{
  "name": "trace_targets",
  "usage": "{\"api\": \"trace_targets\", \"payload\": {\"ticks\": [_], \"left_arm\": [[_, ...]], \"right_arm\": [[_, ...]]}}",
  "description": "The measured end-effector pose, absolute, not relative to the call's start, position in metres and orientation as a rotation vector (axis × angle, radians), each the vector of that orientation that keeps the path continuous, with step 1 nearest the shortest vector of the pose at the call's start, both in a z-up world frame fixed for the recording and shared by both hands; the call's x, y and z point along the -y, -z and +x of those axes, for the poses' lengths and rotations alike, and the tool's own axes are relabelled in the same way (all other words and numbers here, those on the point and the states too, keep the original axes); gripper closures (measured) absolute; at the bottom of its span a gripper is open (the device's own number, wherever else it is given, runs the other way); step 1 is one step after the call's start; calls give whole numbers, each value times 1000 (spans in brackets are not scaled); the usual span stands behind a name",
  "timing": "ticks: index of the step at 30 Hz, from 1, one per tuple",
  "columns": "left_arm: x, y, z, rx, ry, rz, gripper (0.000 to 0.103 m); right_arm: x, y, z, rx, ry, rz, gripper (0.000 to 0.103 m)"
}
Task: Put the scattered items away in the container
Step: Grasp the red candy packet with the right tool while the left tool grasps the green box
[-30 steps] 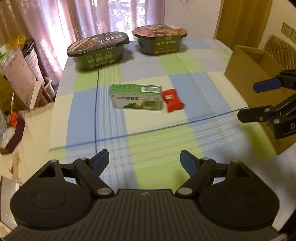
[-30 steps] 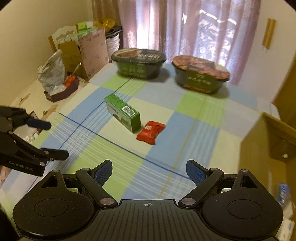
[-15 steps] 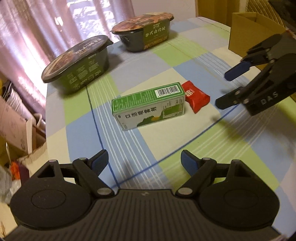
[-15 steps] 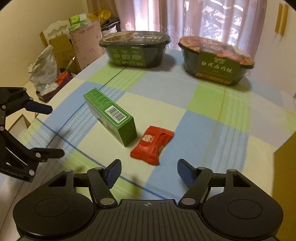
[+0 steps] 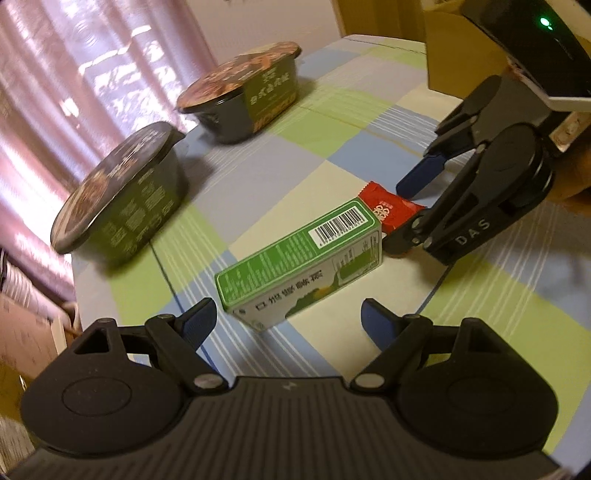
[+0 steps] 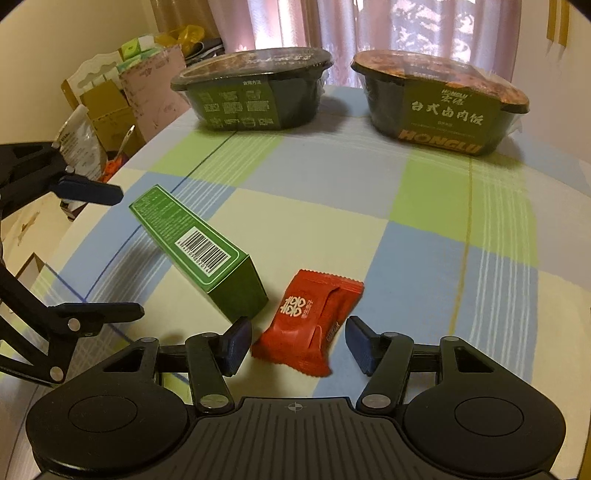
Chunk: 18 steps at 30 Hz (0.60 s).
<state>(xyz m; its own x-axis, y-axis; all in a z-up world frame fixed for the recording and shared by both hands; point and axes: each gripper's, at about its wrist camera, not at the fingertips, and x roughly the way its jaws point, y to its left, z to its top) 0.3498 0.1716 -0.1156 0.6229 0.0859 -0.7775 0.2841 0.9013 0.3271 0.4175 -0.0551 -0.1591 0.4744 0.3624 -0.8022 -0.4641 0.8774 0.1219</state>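
Observation:
A green carton (image 5: 303, 266) (image 6: 199, 254) lies on the checked tablecloth, and a red candy packet (image 6: 308, 323) (image 5: 388, 212) rests just to its right. My left gripper (image 5: 288, 319) is open, its fingers level with the carton's near end. My right gripper (image 6: 297, 345) is open too, its blue pads either side of the packet's near end without touching it. Two lidded dark green meal bowls (image 6: 255, 92) (image 6: 439, 103) stand at the back of the table. The cardboard box (image 5: 443, 55) shows at the top right of the left wrist view.
Past the table's left edge stand cardboard boxes and bags (image 6: 110, 110). Pink curtains (image 6: 369, 29) hang behind the bowls. The tablecloth (image 6: 461, 258) is bare to the right of the packet.
Both grippers have moved forward and down toward the items. The right one now straddles the red packet; the left one has come up to the green carton.

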Motion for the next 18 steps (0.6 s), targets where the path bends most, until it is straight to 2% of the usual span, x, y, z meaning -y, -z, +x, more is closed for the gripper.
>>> {"api": "trace_targets", "payload": {"ticks": [2,3,4,6,13,18], "left_arm": [[-173,117,356,-890,148,468,21],[-174,118,360,-890,157,479,21],[-174,119,364,-889,167,492,21],[-175,119,371,-886,188,517,21],[-177,129,391,-984,279,533,23],[-167,126,383,-1089,294,459,40]], "right_arm": [[55,160,417,-942,-504,-124,39],[56,160,417,-942,-502,-120,44],[57,159,416,-938,-497,-123,59],[60,158,412,-934,-494,-137,63],[78,158,396,-934,-493,-167,66],[92,157,385,-945,-477,-139,66]]}}
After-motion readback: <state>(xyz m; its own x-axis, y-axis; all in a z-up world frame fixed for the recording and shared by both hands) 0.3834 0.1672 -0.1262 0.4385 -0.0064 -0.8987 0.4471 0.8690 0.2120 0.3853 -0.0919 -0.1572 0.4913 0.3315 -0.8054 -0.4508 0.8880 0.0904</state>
